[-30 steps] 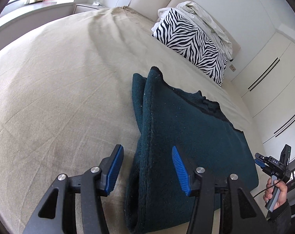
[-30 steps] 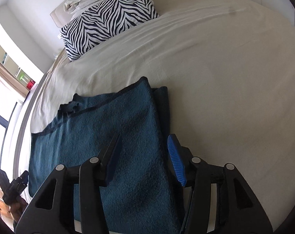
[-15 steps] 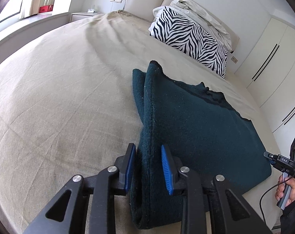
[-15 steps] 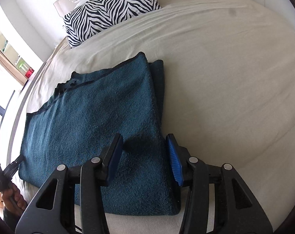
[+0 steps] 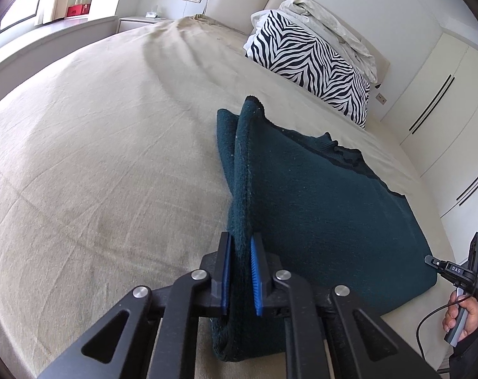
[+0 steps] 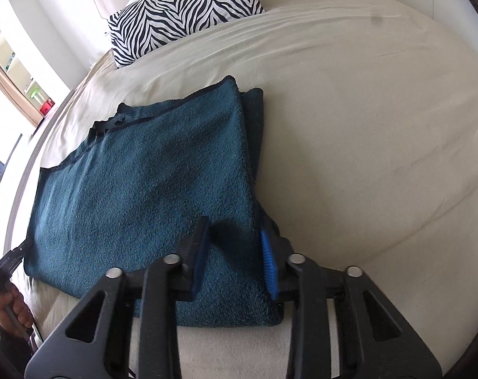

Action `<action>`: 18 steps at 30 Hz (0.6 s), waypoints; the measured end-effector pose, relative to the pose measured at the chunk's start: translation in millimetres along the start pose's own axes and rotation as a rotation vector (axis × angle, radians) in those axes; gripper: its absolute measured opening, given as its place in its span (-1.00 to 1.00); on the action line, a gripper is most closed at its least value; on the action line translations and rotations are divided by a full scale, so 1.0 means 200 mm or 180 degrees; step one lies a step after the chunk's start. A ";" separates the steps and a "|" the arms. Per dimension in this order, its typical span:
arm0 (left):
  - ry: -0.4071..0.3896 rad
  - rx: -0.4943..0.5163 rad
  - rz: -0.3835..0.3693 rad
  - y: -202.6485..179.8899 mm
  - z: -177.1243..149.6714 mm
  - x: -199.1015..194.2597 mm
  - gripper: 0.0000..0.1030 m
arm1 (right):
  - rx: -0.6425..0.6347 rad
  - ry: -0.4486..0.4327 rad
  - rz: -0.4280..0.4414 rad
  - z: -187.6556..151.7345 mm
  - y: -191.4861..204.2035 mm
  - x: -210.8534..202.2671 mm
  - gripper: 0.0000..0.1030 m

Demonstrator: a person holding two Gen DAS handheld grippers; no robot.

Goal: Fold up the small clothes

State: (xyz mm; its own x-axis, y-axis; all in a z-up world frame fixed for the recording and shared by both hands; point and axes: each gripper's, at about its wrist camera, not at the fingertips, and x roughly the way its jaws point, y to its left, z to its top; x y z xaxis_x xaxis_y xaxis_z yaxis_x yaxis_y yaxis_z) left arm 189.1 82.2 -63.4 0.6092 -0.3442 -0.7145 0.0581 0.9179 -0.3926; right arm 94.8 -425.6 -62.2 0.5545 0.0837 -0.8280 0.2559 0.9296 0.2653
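A dark teal garment (image 5: 317, 205) lies folded flat on the beige bed (image 5: 96, 158). My left gripper (image 5: 240, 252) is shut on its left folded edge, and the fabric stands up as a ridge between the blue pads. In the right wrist view the same garment (image 6: 144, 173) spreads to the left. My right gripper (image 6: 234, 248) straddles the near right corner with its jaws closing. One pad rests on top of the cloth, the other against the folded edge. A hand (image 5: 460, 309) holds the right gripper at that view's far right.
A zebra-striped pillow (image 5: 308, 63) and crumpled pale bedding (image 5: 327, 19) sit at the headboard. White wardrobe doors (image 5: 444, 94) line the right side. A window ledge (image 5: 49, 31) runs along the far left. Bare sheet (image 6: 365, 126) extends to the right of the garment.
Both pairs of jaws have narrowed. The left pads have clamped the garment's left edge and raised it into a ridge. The right gripper has come down onto the near right corner.
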 end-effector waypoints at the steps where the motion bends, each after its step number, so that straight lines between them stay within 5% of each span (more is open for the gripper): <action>1: 0.0005 -0.0003 -0.0004 0.00 0.00 0.00 -0.76 | -0.0010 -0.0013 -0.0038 0.00 0.00 -0.01 -0.78; 18: 0.0103 -0.0103 -0.0085 0.06 -0.06 -0.07 -0.86 | 0.0428 0.0012 0.0171 -0.10 -0.13 -0.07 -0.91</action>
State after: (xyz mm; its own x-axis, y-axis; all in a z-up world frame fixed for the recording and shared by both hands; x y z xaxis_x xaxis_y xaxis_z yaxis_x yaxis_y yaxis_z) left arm 172.2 95.8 -65.8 0.5819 -0.3750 -0.7216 0.0481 0.9016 -0.4298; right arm 63.9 -444.6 -66.9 0.5672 0.1337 -0.8126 0.3299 0.8672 0.3729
